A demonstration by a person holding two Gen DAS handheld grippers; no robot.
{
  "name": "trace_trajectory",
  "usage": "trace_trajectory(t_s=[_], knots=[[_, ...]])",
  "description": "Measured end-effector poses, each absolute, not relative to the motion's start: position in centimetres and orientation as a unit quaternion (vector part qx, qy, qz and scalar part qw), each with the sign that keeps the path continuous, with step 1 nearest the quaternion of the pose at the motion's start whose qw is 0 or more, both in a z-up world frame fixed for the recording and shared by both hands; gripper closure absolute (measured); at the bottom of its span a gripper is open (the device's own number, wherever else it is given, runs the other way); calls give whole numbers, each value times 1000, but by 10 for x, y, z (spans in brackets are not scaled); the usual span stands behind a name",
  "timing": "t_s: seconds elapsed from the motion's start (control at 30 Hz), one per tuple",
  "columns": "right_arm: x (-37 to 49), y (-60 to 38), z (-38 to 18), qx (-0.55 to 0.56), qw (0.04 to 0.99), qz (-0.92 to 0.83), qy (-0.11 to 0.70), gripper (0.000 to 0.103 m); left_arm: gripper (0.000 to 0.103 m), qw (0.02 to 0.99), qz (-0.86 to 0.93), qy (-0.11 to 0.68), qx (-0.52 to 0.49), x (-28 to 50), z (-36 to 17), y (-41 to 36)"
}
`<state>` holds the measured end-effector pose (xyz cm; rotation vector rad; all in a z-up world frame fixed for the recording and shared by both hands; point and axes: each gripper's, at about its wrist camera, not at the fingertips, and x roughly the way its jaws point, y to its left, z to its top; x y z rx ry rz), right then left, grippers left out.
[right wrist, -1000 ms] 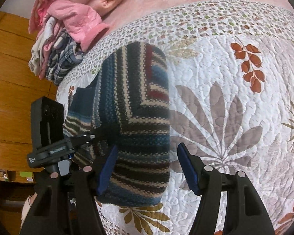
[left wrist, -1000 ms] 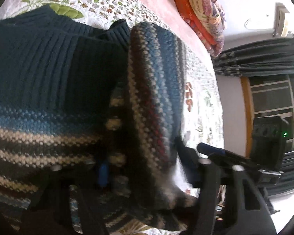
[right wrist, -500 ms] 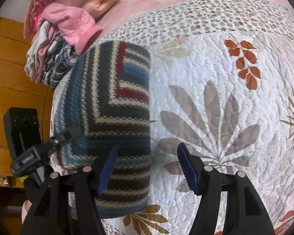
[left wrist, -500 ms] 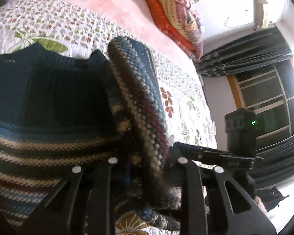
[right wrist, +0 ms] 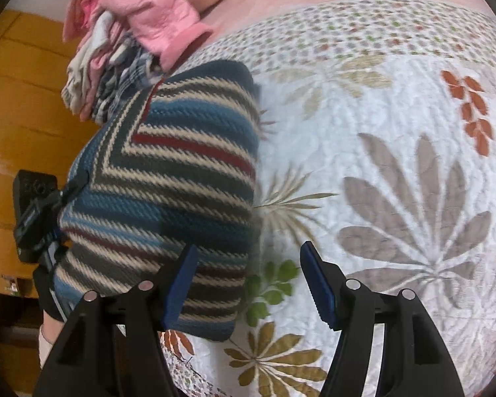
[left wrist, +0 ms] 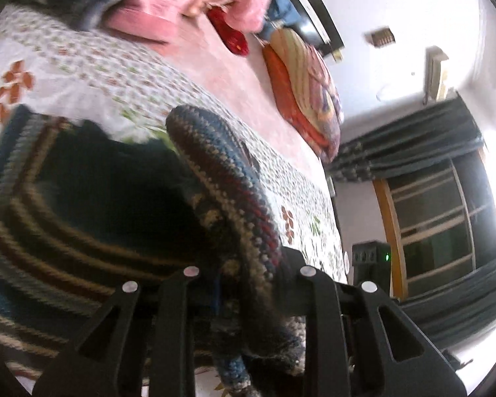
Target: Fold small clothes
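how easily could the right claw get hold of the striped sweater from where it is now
Probably easily. The right claw is open and empty, and the striped sweater lies just ahead to its left on the quilt, with nothing between them. The left claw already grips the far edge.

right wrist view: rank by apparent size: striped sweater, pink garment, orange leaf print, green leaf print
1. striped sweater
2. pink garment
3. orange leaf print and green leaf print: look about alike, and the green one sits nearer the camera, so unranked.
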<state>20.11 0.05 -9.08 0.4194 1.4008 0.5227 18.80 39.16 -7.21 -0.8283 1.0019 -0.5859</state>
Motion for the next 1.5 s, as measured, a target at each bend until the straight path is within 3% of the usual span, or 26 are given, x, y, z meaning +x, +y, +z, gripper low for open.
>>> trace_trajectory(t_s=[0.33,0.7,0.8,0.87,1.0,1.07,1.17,1.4,1.43,1.5], knots=[[183,72,-99,154,687,294,646,35,81,770,-245,424,-409,174,-72,475],[171,110,-130,112,670,293,673,35,79,765,-209,473,-383,174,-134,506],[166,114,-141,109,668,287,678,35,75,773,-184,489,-359,175,-145,508],[164,113,-150,109,669,280,680,34,63,775,-161,505,-344,174,-143,511],[165,115,-155,127,668,275,680,33,57,779,-156,501,-345,163,-120,519],[163,114,-151,119,671,281,675,33,44,776,-163,496,-353,150,-102,523],[158,109,-145,108,674,292,670,33,40,772,-151,536,-307,132,-90,511],[145,108,-137,95,670,310,668,33,39,733,-158,598,-285,96,-102,480],[142,111,-136,94,670,311,667,33,42,728,-160,602,-286,95,-104,477],[143,120,-134,93,670,313,666,33,57,718,-168,606,-297,91,-108,473]])
